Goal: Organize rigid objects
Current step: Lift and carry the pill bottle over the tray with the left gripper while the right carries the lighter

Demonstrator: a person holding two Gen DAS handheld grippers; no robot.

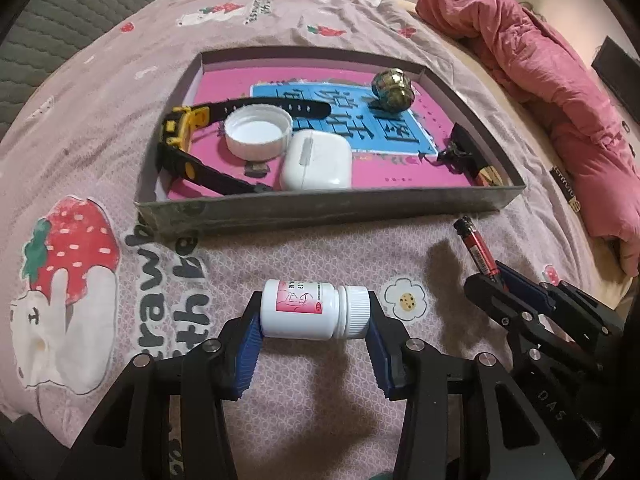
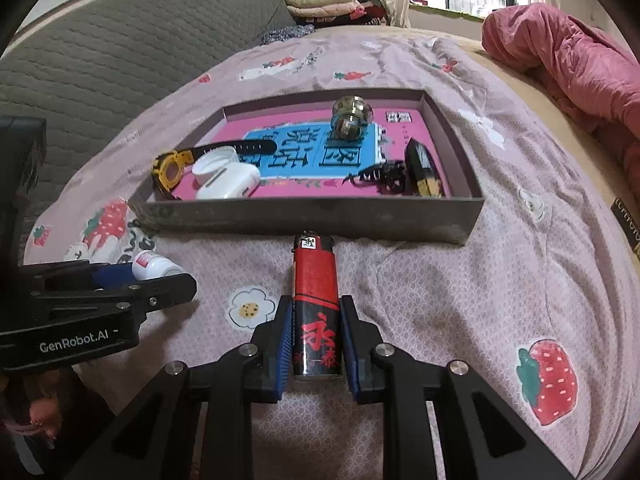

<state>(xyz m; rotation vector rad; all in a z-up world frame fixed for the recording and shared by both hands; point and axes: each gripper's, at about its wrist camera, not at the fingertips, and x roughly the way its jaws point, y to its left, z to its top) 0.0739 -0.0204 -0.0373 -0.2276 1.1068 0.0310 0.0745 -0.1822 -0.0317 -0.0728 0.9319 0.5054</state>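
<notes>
My left gripper is shut on a small white pill bottle with a pink label, held sideways a little above the bedspread, base on one blue pad and cap on the other. My right gripper is shut on a red and black lighter that points toward the tray. The same lighter and right gripper show at the right of the left wrist view. The bottle and left gripper appear at the left of the right wrist view.
A shallow grey tray lies just ahead on the strawberry-print bedspread. It holds a yellow and black watch, a white cap, a white earbud case, a round metallic knob and a black clip. A pink quilt is bunched at the right.
</notes>
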